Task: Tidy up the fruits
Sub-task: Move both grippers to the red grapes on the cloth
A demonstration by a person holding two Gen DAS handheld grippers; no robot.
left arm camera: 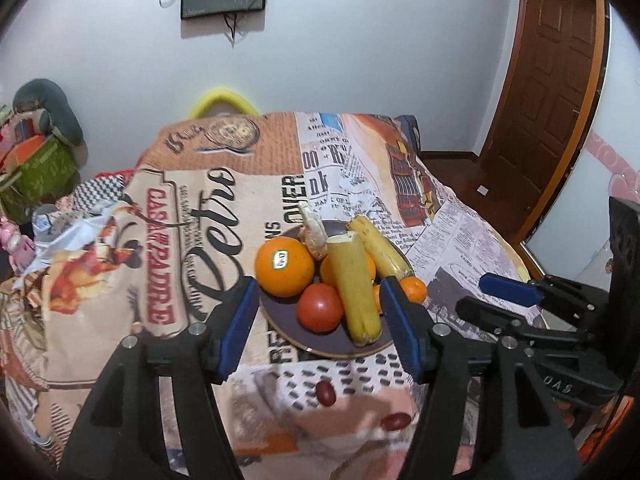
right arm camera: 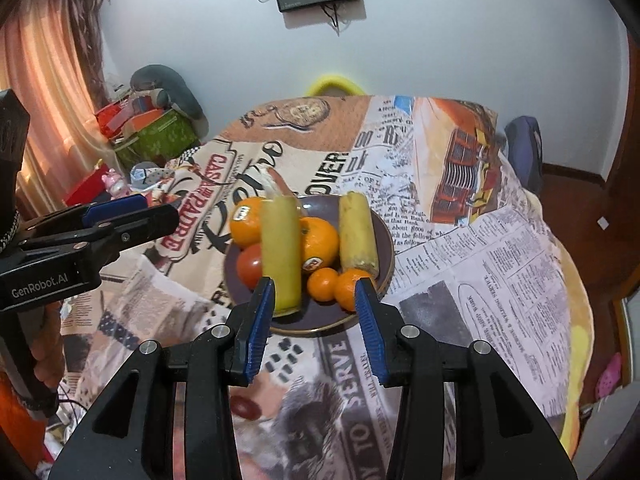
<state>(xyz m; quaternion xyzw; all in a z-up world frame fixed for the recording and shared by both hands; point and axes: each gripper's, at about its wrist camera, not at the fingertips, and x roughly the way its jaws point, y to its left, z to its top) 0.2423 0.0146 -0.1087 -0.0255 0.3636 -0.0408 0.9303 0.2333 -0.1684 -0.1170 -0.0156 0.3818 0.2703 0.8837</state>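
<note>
A dark purple plate (left arm camera: 280, 320) (right arm camera: 382, 236) on the table holds two yellow corn cobs (left arm camera: 354, 284) (right arm camera: 280, 248), a stickered orange (left arm camera: 285, 266) (right arm camera: 245, 222), a red tomato (left arm camera: 320, 306) (right arm camera: 249, 266), more oranges (right arm camera: 320, 244), small tangerines (left arm camera: 414, 290) (right arm camera: 322, 284) and a piece of ginger (left arm camera: 314, 232). Two dark red dates (left arm camera: 325, 392) (left arm camera: 396, 421) lie on the cloth in front of the plate; one shows in the right wrist view (right arm camera: 245, 407). My left gripper (left arm camera: 318, 294) is open and empty above the plate's near edge. My right gripper (right arm camera: 316, 292) is open and empty over the plate's near edge.
The table wears a printed newspaper-style cloth (left arm camera: 180, 220). A yellow chair back (left arm camera: 222, 100) stands behind it. Boxes and clutter (left arm camera: 36, 160) sit at the left, a wooden door (left arm camera: 552, 92) at the right. The other gripper shows at each view's side (left arm camera: 516, 292) (right arm camera: 116, 208).
</note>
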